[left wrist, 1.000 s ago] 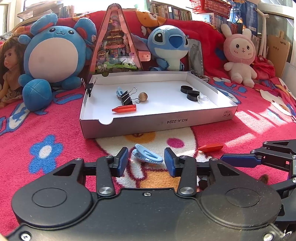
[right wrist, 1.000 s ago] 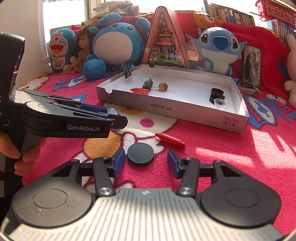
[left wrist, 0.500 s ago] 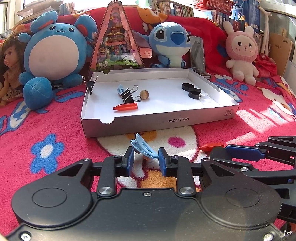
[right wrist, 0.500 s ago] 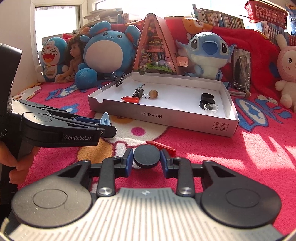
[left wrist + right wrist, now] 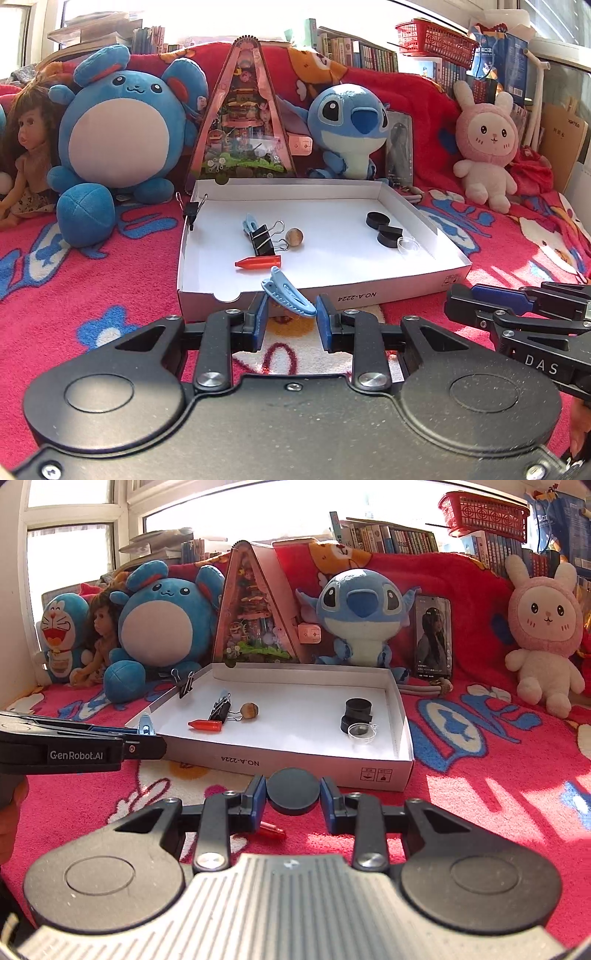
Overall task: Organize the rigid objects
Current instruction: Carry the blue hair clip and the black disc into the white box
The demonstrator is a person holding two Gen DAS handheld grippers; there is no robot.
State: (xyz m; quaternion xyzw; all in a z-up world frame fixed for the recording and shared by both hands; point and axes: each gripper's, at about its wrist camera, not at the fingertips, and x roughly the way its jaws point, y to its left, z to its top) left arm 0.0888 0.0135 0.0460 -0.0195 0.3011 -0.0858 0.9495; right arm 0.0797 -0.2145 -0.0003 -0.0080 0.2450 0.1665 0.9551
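Left gripper: I held the blue clip clamped, just before the white box.
Right gripper: I gripped the black disc, before the box's front wall.

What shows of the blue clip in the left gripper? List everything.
The blue clip is light blue, plastic by its look, with a long tapered beak of two closed halves and a rounded tail. It sits tilted, tail up and to the left, clamped between the left gripper's blue fingers. It is held clear of the blanket, just before the box's near wall. Only the fingers touch it.
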